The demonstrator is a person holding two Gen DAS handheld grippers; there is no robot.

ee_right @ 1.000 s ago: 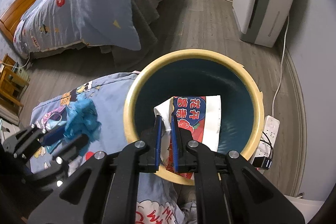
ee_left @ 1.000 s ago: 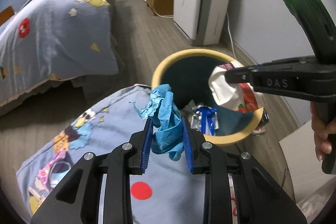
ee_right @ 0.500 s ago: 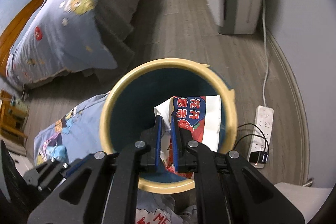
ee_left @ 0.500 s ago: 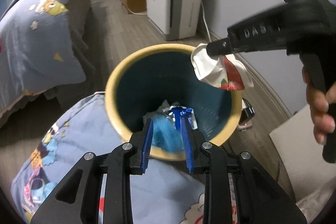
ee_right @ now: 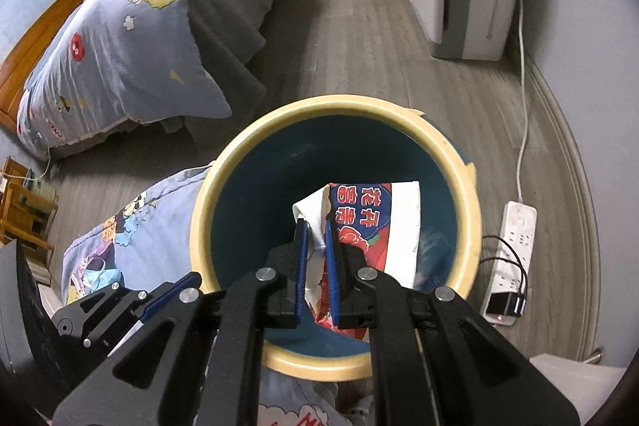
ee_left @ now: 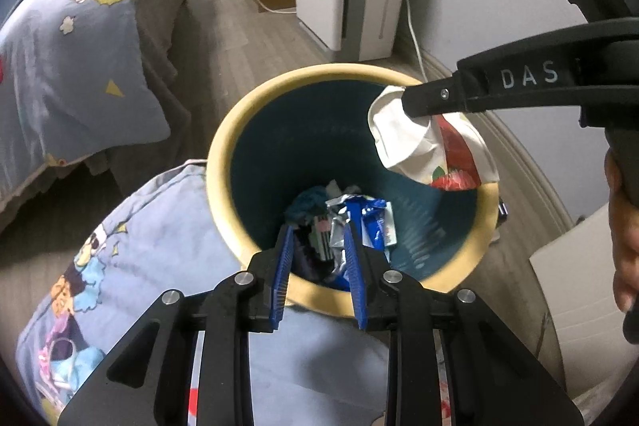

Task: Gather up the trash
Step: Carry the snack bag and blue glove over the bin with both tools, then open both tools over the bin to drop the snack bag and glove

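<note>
The left hand-held gripper (ee_left: 317, 246) points steeply down, its blue pads (ee_left: 284, 268) parted with nothing pressed between them. The right hand-held gripper (ee_right: 315, 232) also tilts steeply down, its pads (ee_right: 300, 266) closed tight on a wrapper (ee_right: 383, 222) that hangs from the tips. In the left wrist view the right one reaches in from the right edge, and the person's hand (ee_left: 623, 238) wraps its handle. The left one shows at the lower left of the right wrist view.
</note>
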